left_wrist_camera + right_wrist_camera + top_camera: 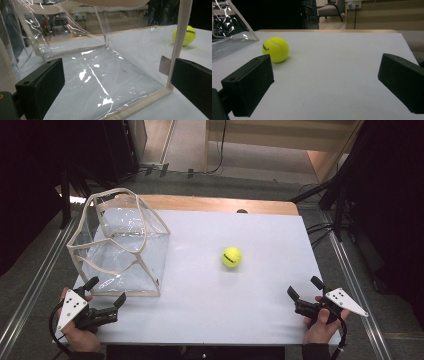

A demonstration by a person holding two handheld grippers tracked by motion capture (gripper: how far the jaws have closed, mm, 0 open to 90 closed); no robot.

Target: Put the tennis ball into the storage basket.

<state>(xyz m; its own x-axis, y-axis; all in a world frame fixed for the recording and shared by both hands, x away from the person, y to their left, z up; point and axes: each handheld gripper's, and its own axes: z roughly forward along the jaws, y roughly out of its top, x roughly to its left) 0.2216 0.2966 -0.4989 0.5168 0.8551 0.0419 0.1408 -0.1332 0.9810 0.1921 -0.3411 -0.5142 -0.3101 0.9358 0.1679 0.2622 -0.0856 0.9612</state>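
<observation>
Both claws, left claw (106, 292) and right claw (304, 287), gape empty over the white table (260, 310), grey floor (250, 190) beyond.

Both hands low at near edge, left gripper (106, 293) & right gripper (303, 287) w/ fingers spread wide, holding nothing.

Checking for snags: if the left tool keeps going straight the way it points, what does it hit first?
Probably the clear bag: the left tool stands open right in front of its near wall and beige bottom seam.
</observation>
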